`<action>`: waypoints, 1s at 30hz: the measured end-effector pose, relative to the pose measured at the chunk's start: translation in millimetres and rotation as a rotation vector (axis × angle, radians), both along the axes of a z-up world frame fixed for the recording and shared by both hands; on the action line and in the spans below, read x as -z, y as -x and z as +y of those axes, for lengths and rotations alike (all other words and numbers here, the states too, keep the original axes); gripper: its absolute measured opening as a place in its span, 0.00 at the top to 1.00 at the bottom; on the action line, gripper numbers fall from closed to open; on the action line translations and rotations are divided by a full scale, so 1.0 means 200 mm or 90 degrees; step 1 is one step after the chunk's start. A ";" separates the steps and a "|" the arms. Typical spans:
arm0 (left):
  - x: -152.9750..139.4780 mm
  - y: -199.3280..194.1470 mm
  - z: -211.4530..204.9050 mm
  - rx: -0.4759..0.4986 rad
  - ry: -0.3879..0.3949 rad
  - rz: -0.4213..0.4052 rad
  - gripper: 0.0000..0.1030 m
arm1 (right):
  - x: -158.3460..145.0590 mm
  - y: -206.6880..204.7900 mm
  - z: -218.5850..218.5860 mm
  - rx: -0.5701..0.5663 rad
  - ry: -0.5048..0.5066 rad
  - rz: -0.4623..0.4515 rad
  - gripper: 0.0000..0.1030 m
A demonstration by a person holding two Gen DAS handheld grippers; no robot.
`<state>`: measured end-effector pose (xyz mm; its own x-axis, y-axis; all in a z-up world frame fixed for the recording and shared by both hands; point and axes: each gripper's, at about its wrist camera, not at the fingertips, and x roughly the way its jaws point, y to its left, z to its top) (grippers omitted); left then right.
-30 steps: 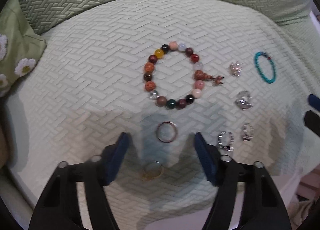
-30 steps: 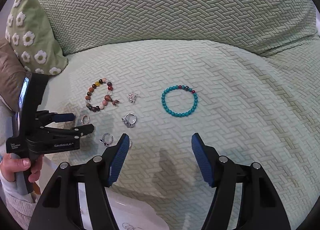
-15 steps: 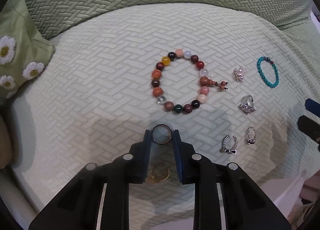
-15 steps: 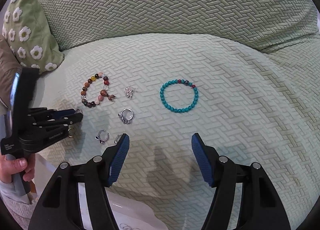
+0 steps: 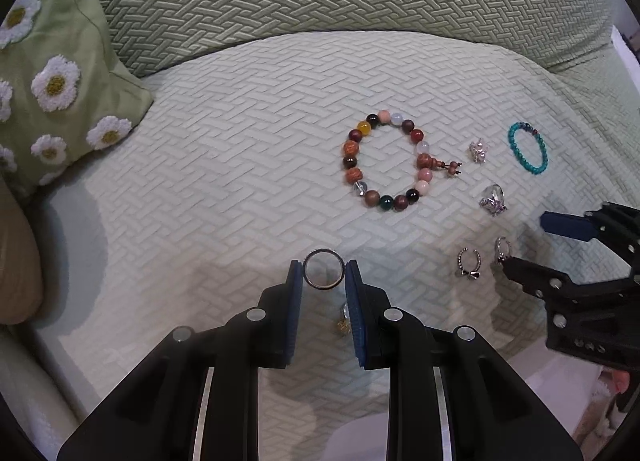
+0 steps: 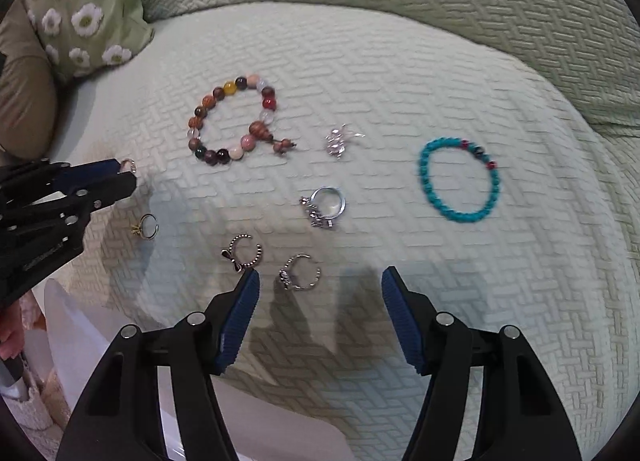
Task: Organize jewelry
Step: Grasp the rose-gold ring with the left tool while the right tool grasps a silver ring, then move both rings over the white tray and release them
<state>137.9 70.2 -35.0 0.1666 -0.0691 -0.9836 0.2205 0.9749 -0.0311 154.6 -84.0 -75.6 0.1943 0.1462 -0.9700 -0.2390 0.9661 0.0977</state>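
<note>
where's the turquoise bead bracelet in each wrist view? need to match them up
Left wrist view: turquoise bracelet lies at the far right, on the cushion past the small silver charm.
Right wrist view: turquoise bracelet lies right of centre, above the right claw, whose jaws are closing on nothing.
Shared landmark: the multicolour bead bracelet, left of it in both.

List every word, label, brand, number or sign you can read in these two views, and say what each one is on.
No text can be read in either view.
Left hand-held gripper: a line of small white lettering on its black body, seen from the right wrist view, too small and blurred to read.
Multicoloured bead bracelet, turquoise bracelet, plain ring and daisy cushion: no writing visible.
</note>
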 end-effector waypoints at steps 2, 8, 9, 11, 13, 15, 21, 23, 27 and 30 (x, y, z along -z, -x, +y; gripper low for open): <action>-0.02 0.02 0.03 -0.002 0.002 -0.004 0.80 | 0.02 -0.02 0.01 0.004 0.003 0.006 0.50; -0.02 0.01 0.13 -0.008 0.008 -0.004 0.80 | 0.06 -0.03 0.06 -0.010 0.021 0.011 0.51; -0.03 0.02 0.13 -0.009 0.008 -0.004 0.80 | 0.06 -0.03 0.07 -0.016 0.020 0.010 0.53; -0.04 0.03 0.13 -0.008 0.007 -0.003 0.80 | 0.07 -0.03 0.10 -0.024 0.025 0.011 0.65; -0.02 -0.02 0.12 -0.008 0.007 -0.002 0.80 | 0.08 -0.02 0.11 -0.027 0.043 0.003 0.72; -0.01 -0.02 0.11 -0.008 0.007 -0.002 0.80 | 0.08 -0.02 0.12 -0.023 0.039 -0.002 0.78; 0.03 -0.05 0.11 -0.005 0.007 0.004 0.80 | 0.04 -0.01 0.06 -0.017 0.021 -0.020 0.80; 0.03 -0.06 0.12 -0.010 0.011 0.001 0.80 | 0.01 0.00 0.03 -0.014 0.004 -0.025 0.80; -0.03 -0.04 0.14 -0.013 0.021 -0.014 0.80 | -0.09 0.02 -0.02 -0.008 -0.011 -0.046 0.80; -0.15 0.02 0.13 -0.011 0.031 -0.047 0.80 | -0.24 0.13 -0.07 -0.004 -0.029 -0.086 0.80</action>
<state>133.0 96.7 -5.9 0.2395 -0.1124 -0.9644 0.2065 0.9765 -0.0626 129.3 -97.3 -27.8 0.3216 0.1905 -0.9275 -0.2586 0.9600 0.1075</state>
